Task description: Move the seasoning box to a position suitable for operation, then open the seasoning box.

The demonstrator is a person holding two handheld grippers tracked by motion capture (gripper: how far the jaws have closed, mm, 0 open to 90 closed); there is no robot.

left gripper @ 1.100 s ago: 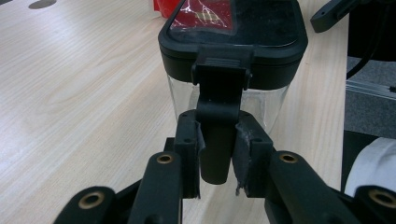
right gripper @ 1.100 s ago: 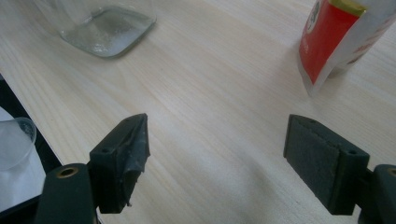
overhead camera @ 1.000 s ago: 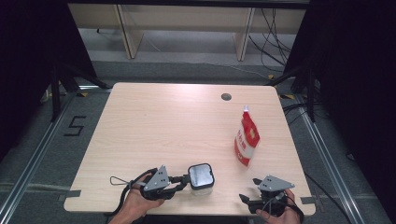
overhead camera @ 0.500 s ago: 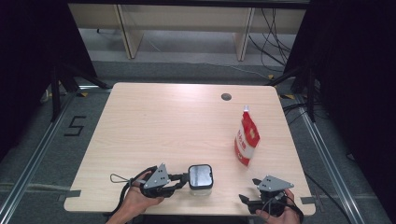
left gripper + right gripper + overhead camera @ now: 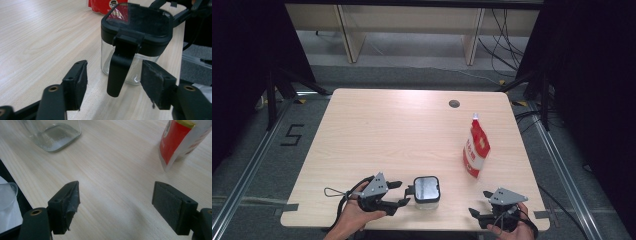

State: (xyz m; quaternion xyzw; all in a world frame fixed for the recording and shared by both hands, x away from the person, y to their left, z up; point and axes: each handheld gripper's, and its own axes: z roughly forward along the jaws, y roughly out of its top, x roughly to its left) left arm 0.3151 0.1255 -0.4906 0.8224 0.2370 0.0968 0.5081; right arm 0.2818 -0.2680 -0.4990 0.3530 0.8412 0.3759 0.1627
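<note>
Left claw is gaping wide and empty, its jaws flanking the jar's black handle, which is pointing straight at it. The jar is sitting near the surface's front edge. Right claw is gaping empty, farther off, facing a red pouch.

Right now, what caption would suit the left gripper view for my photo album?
Open fingers flank the black handle of a lidded glass jar on a wooden table.
</note>
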